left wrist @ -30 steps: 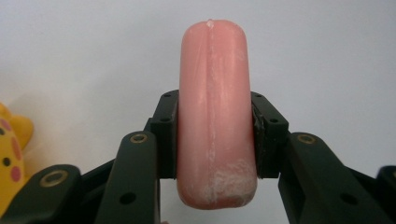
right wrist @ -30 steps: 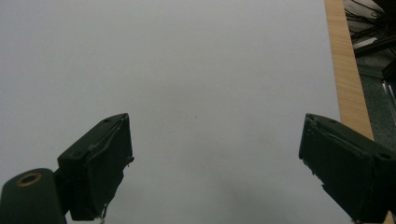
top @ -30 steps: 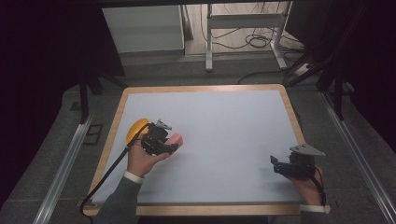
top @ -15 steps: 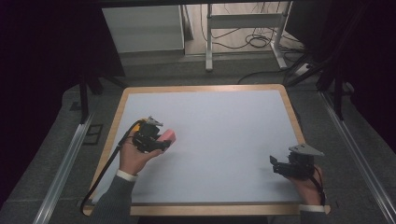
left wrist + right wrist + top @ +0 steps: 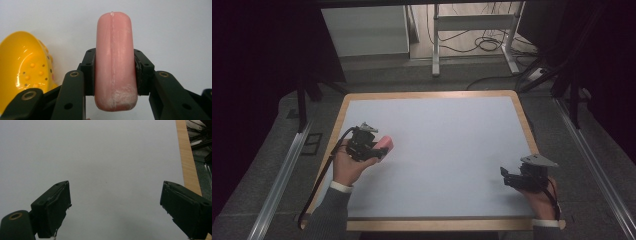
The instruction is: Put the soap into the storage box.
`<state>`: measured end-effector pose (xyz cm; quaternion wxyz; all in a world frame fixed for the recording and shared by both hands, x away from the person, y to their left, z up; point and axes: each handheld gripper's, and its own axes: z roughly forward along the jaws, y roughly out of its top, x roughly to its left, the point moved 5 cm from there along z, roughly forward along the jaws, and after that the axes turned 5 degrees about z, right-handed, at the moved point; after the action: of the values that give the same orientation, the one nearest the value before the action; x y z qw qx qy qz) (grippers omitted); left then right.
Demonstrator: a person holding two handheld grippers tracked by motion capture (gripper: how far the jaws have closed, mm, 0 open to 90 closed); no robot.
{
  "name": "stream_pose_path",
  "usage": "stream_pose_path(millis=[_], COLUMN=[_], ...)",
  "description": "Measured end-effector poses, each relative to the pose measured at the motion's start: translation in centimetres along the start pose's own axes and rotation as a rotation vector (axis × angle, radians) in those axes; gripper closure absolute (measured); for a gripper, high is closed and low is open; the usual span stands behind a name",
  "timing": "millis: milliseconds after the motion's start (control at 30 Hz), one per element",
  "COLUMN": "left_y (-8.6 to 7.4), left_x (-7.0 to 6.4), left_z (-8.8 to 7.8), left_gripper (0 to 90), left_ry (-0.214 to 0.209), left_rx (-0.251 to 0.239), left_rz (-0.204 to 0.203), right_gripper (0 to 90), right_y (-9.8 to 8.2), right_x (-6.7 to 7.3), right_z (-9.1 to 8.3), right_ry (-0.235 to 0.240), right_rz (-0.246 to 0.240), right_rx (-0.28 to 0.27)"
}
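Observation:
My left gripper [image 5: 115, 72] is shut on a pink oblong bar [image 5: 113, 45], pads pressing its two long sides while the rounded end sticks out past the jaws. A glossy yellow perforated dish [image 5: 22, 62] lies on the table just left of the jaws in the left gripper view. From above, the left gripper [image 5: 379, 147] and the pink bar [image 5: 385, 143] hang over the table's left side. My right gripper [image 5: 507, 177] rests near the front right corner. Its jaws [image 5: 115, 207] stand wide open over bare table.
The pale blue-grey tabletop [image 5: 452, 130] has a wooden rim [image 5: 524, 125]. That rim [image 5: 187, 157] runs close along the right gripper's right side. Beyond the far edge stand a white cabinet [image 5: 364, 30] and a metal frame with cables [image 5: 472, 45] on the floor.
The left hand has carried the pink bar leftward, and now covers the yellow dish that showed from above a second ago. The right gripper has stayed put.

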<state>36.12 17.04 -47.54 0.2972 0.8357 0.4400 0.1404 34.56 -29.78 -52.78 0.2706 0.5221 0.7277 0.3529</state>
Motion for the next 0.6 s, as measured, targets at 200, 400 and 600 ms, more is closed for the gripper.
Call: stream_pose_path(millis=[200,400,600], left_y=[-0.1,-0.2,-0.2], left_x=[0.8,1.5,2.0], left_z=[-0.4,-0.4,-0.7], left_gripper=[60.2,60.2,60.2], left_ry=[0.011,0.020,0.027], left_rx=[-0.005,-0.006,-0.009], left_rz=[-0.017,-0.027,-0.038], right_gripper=[9.3,9.4,9.4], right_y=[0.0,0.0,0.0], right_x=[-0.1,-0.2,-0.2], right_z=[-0.1,-0.1,0.0], right_ry=[-0.002,-0.005,-0.003], right_rz=[0.003,0.005,0.003], right_rx=[-0.003,-0.003,0.000])
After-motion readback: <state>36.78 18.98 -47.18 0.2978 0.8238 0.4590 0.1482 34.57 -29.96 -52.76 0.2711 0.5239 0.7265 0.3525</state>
